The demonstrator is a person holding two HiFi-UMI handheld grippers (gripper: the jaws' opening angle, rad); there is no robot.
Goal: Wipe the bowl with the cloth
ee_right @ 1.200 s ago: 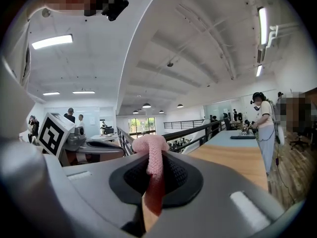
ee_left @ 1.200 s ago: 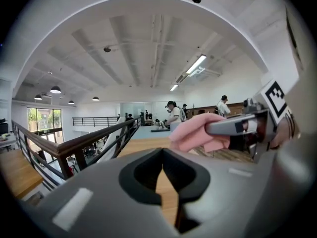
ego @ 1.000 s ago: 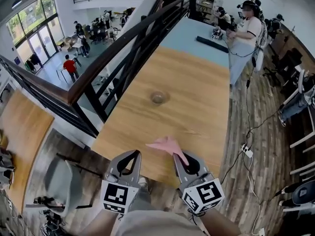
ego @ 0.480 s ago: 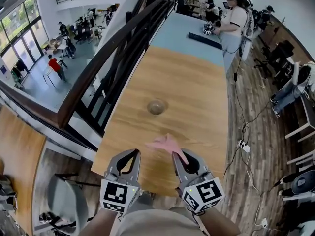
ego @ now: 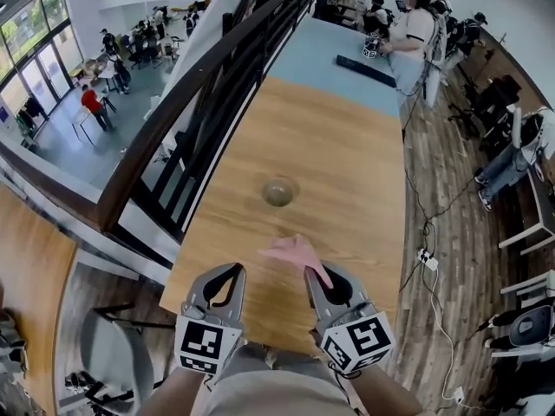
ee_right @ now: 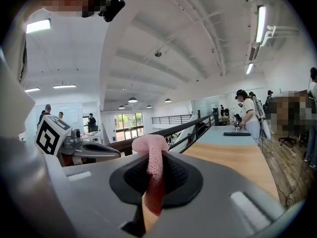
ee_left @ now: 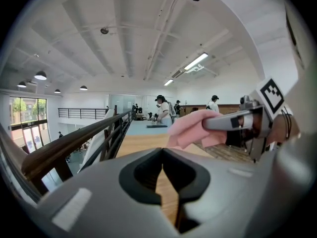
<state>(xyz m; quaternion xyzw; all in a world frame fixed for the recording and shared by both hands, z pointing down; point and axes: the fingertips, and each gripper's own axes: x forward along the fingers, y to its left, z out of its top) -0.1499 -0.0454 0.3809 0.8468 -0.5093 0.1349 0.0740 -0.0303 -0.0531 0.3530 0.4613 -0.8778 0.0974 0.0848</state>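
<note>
Closer than a second ago, the bowl [ego: 278,191] now sits mid-frame on the surface [ego: 355,146], apart from both tools. My right tongs [ego: 312,276] pinch the pink cloth [ego: 297,255]; my left tongs [ego: 236,271] are closed on nothing. I'm approaching, and I judge the wiping not yet begun.

The small round bowl [ego: 278,191] stands upright on the table [ego: 347,146]; the crumpled pink cloth [ego: 295,252], clamped in the right gripper [ego: 312,273], is at its 6 o'clock.
</note>
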